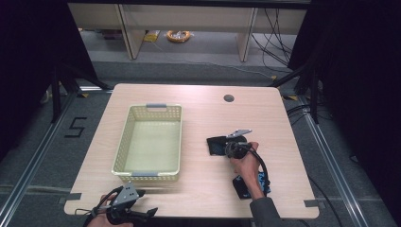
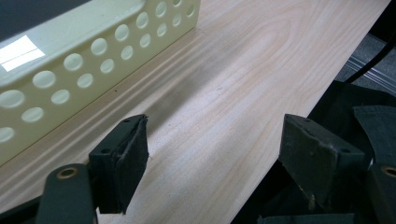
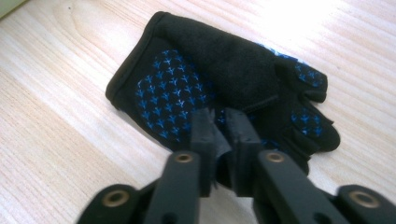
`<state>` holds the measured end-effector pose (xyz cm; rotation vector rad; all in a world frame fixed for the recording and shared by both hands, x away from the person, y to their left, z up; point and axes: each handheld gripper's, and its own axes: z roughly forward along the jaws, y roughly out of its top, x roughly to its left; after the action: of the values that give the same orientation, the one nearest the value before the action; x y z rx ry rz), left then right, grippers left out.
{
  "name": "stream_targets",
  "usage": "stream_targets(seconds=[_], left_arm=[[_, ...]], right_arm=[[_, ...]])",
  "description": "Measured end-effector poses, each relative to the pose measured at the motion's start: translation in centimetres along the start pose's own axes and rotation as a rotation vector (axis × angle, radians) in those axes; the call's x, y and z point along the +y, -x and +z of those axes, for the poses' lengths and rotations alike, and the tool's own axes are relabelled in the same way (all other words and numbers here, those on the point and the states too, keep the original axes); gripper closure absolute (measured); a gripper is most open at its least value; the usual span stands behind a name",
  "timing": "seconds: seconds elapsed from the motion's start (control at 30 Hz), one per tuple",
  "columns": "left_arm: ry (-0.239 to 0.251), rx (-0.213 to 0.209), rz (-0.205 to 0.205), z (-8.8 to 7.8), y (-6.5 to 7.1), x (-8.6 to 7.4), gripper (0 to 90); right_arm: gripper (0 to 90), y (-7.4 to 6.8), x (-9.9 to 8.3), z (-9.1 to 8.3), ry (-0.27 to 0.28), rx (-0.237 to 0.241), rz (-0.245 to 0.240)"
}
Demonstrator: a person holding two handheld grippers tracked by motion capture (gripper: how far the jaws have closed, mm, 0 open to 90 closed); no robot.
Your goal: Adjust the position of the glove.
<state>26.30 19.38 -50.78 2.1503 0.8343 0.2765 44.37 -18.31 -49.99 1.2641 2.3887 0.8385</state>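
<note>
Right gripper (image 3: 223, 122) seen with jaws nearly together, pinched on near edge of black glove with blue print (image 3: 219, 79). Glove laid flat on wooden table (image 1: 203, 113), right of cream perforated basket (image 1: 150, 142). Second glove (image 1: 246, 185) seen beneath right forearm, near front edge. Left gripper (image 2: 215, 149) held wide, nothing between jaws, at front-left table edge, near basket wall.

floor (image 1: 198, 71): grey, marked "5" (image 1: 75, 127) at left
desk legs (image 1: 130, 33): beige, seen at top of frame
cables (image 1: 276, 35): black, trailed upper right
curtains (image 1: 352, 71): black, hung both sides
</note>
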Motion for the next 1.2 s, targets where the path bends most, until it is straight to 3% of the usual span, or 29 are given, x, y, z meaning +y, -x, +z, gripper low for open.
stream_targets(seconds=[0.03,0.07,0.13,0.17,0.2,0.33,0.37,0.4,0.43,0.53,0.6,0.63,0.67,0.7,0.77,0.8,0.87,0.93,0.97,1.07,1.1,1.2], left_arm=[[-0.005,0.002,-0.016,0.0,0.1,-0.1,23.3],[0.008,-0.013,-0.028,0.1,0.2,-0.1,23.4],[-0.008,-0.001,-0.016,0.0,0.1,0.0,23.4],[-0.009,-0.001,-0.016,0.0,0.0,0.0,23.5],[-0.009,0.000,0.012,-0.1,-0.1,0.0,23.4],[0.000,0.000,0.005,-0.1,-0.2,0.1,23.4],[0.012,-0.010,-0.020,-0.1,0.0,0.0,23.4],[-0.003,0.000,0.005,-0.1,-0.2,0.0,23.4],[-0.002,0.001,0.009,-0.1,-0.2,0.1,23.4],[0.012,-0.010,-0.019,-0.1,0.0,0.0,23.5],[0.000,-0.003,-0.013,-0.2,-0.1,0.0,23.4],[0.015,0.001,-0.042,0.0,0.1,0.0,23.4],[0.008,0.002,-0.004,-0.2,-0.2,0.1,23.4],[0.001,0.003,0.001,-0.2,-0.2,0.1,23.4],[0.002,0.007,0.002,-0.2,-0.3,0.1,23.4],[0.013,-0.002,-0.020,-0.2,-0.1,0.0,23.3],[0.002,0.009,0.002,-0.3,-0.3,0.1,23.3],[0.013,0.000,-0.020,-0.2,-0.1,0.0,23.3],[0.013,0.002,-0.019,-0.2,-0.1,0.0,23.3],[0.014,0.002,-0.019,-0.2,-0.1,0.0,23.3],[0.002,0.012,0.004,-0.3,-0.3,0.1,23.3],[0.014,0.010,-0.002,-0.2,-0.2,0.0,23.3]], right_arm=[[85.3,0.1,0.0,0.1,0.016,-0.001,-0.021],[85.8,0.0,0.0,0.1,0.007,-0.001,-0.003],[86.2,-0.1,-0.1,0.2,0.021,0.000,0.027],[86.4,-0.1,-0.1,0.2,0.021,-0.007,0.010],[86.6,0.0,0.1,0.0,0.010,-0.011,-0.007],[86.7,0.0,0.3,-0.5,0.027,-0.007,-0.003],[86.7,0.1,0.3,-0.9,0.037,-0.004,0.001],[86.7,0.1,0.4,-1.4,0.058,-0.003,0.023],[86.7,0.3,0.4,-1.7,0.068,-0.003,0.001],[86.7,0.3,0.6,-3.6,0.123,0.015,0.040],[86.7,0.3,0.6,-4.1,0.134,0.024,0.022],[86.7,0.3,0.7,-4.5,0.160,0.023,0.004],[86.7,0.1,0.7,-5.1,0.176,0.035,0.000],[86.7,-0.3,0.6,-5.7,0.191,0.046,0.028],[86.6,-0.6,0.4,-6.3,0.210,0.060,0.003],[86.6,-1.1,0.2,-6.8,0.226,0.071,0.009],[86.6,-2.1,-0.2,-7.8,0.232,0.113,0.015],[86.6,-2.6,-0.5,-8.1,0.235,0.123,0.033],[86.6,-3.4,-1.1,-8.6,0.235,0.135,0.017],[86.5,-4.2,-1.8,-8.7,0.237,0.152,0.008],[86.5,-4.6,-2.2,-8.9,0.228,0.157,0.008],[86.5,-5.6,-3.2,-9.1,0.230,0.184,0.006]])
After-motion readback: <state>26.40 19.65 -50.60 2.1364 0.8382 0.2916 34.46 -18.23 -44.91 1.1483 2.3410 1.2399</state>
